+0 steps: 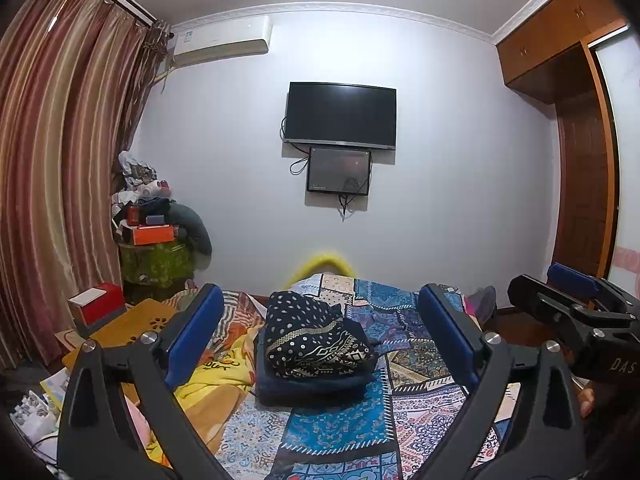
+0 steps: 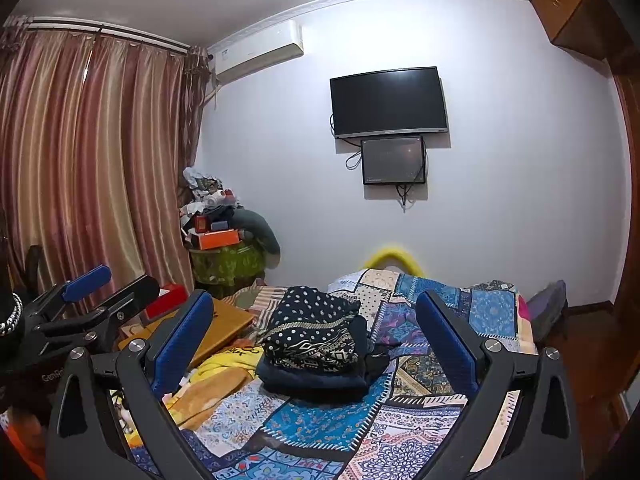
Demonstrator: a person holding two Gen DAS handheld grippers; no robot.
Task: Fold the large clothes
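A folded dark garment with white dots and a patterned band lies on top of a folded navy garment on the patchwork bedspread. The same stack shows in the right wrist view. My left gripper is open and empty, held above the bed with the stack between its blue pads. My right gripper is open and empty too, just right of the left one; it shows at the right edge of the left wrist view. The left gripper shows at the left of the right wrist view.
A yellow printed cloth is bunched left of the stack. A wooden lap table with a red box stands at the bed's left. A cluttered stand, curtains, wall screens and a wardrobe surround the bed.
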